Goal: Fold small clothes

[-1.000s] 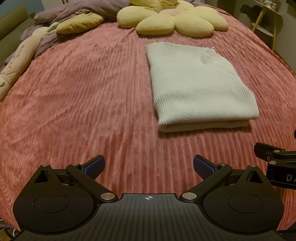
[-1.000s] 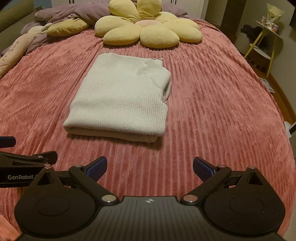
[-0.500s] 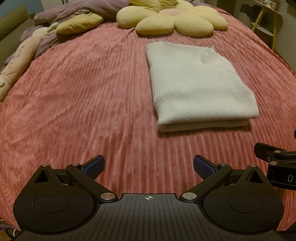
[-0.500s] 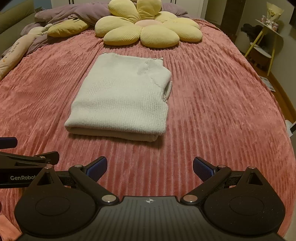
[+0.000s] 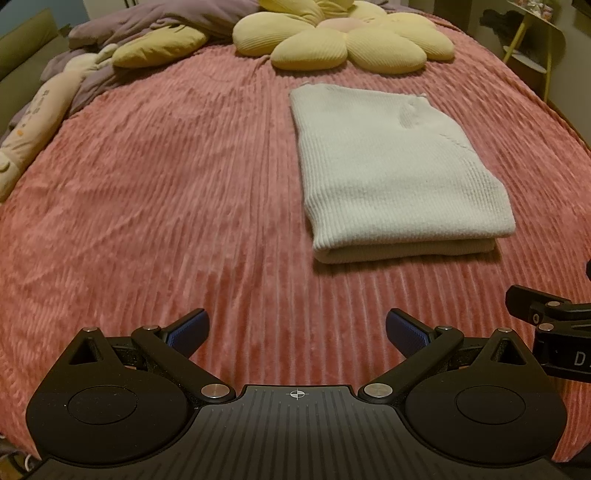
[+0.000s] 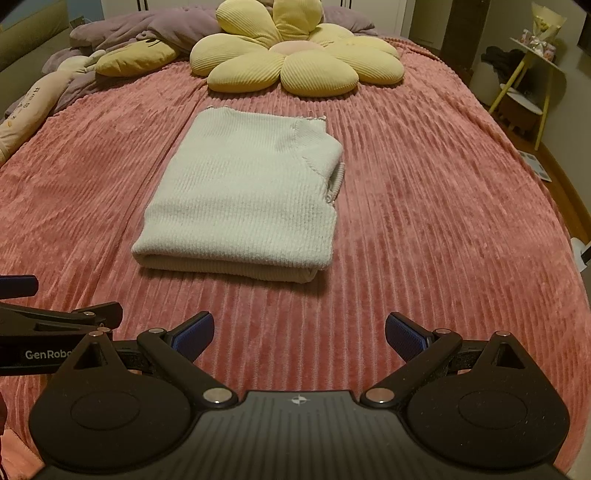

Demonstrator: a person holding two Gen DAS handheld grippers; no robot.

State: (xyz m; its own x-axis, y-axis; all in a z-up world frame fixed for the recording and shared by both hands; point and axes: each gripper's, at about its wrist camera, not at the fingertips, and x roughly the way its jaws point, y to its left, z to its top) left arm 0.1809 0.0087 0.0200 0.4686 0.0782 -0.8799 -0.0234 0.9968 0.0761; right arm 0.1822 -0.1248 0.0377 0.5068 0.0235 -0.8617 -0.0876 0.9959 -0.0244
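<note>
So both my grippers are hanging over the near edge of the bed, neither one touching anything. My left gripper [image 5: 294, 330] has its blue-padded fingers [image 5: 188, 326] spread wide apart with just pink bedspread [image 5: 147, 184] showing between them. Same deal with my right gripper [image 6: 299, 332], jaws wide and nothing in them. They sit side by side: from the right wrist camera I can see part of the left one poking in at the left edge, and from the left camera a bit of the right one at the right edge.

The cream knit sweater [image 6: 243, 192] is lying folded into a tidy rectangle in the middle of the ribbed bedspread, well apart from both grippers. The fold edge faces me, layers stacked flat. A little bit of ribbed cuff or hem [image 6: 338, 181] peeks out along its right side, hard to tell which.

Past the sweater, at the far end of the bed, there's the big yellow flower-shaped cushion [image 6: 295, 62], near the sweater but not touching it. To the far left sits a rumpled purple duvet [image 6: 147, 33] with a smaller yellow pillow [image 6: 138, 57] on it. Off the bed on the right, a small side table with yellow legs [image 6: 532, 74].
</note>
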